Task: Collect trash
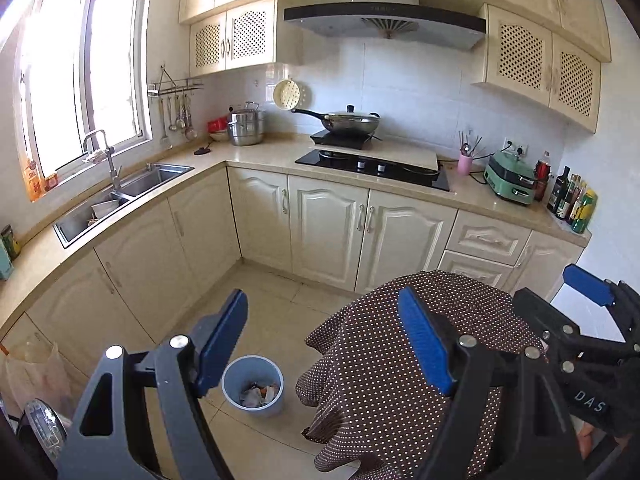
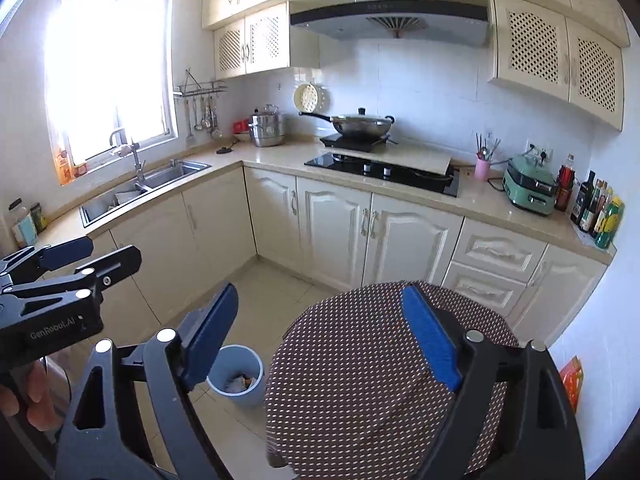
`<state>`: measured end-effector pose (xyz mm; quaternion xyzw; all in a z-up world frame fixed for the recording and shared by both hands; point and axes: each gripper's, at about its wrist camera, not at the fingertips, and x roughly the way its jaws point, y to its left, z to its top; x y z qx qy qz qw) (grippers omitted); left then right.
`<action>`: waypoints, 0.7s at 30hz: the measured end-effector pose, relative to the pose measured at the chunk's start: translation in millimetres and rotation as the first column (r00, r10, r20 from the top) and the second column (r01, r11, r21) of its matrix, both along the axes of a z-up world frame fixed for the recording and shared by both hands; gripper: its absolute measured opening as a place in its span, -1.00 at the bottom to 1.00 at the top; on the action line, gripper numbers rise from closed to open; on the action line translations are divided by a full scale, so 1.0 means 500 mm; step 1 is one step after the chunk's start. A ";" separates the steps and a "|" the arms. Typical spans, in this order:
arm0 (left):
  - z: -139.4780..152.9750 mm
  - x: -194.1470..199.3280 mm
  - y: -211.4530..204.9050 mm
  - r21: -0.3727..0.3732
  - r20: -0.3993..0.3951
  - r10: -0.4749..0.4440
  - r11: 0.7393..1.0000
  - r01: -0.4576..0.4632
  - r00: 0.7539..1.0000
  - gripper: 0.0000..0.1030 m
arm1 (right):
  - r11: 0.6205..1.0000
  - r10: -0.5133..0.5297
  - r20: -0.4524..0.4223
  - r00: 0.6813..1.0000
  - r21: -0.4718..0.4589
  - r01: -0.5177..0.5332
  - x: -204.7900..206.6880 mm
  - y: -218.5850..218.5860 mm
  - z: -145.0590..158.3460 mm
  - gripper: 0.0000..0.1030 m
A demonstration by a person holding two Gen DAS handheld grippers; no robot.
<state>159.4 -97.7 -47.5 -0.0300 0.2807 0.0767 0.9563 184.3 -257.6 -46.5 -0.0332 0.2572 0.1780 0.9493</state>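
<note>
A light blue trash bin stands on the tiled floor with crumpled paper and scraps inside; it also shows in the right wrist view. My left gripper is open and empty, held high above the floor between the bin and a round table. My right gripper is open and empty, above the table's left edge. The right gripper also appears at the right edge of the left wrist view. The left gripper appears at the left edge of the right wrist view.
A round table with a brown dotted cloth stands right of the bin. An L-shaped counter holds a sink, stove, wok, pots, a green appliance and bottles. A plastic bag sits low left.
</note>
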 end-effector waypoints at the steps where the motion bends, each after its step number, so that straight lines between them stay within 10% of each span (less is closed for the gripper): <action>1: -0.001 0.001 -0.008 0.001 0.000 0.004 1.000 -0.004 1.000 0.48 | 1.000 0.004 0.004 1.000 0.002 -0.004 0.000 -0.006 0.000 0.61; 21: 0.024 -0.055 0.002 0.028 0.014 0.039 0.999 -0.039 0.999 0.48 | 0.999 -0.025 0.007 1.000 0.022 0.025 -0.064 -0.015 0.006 0.63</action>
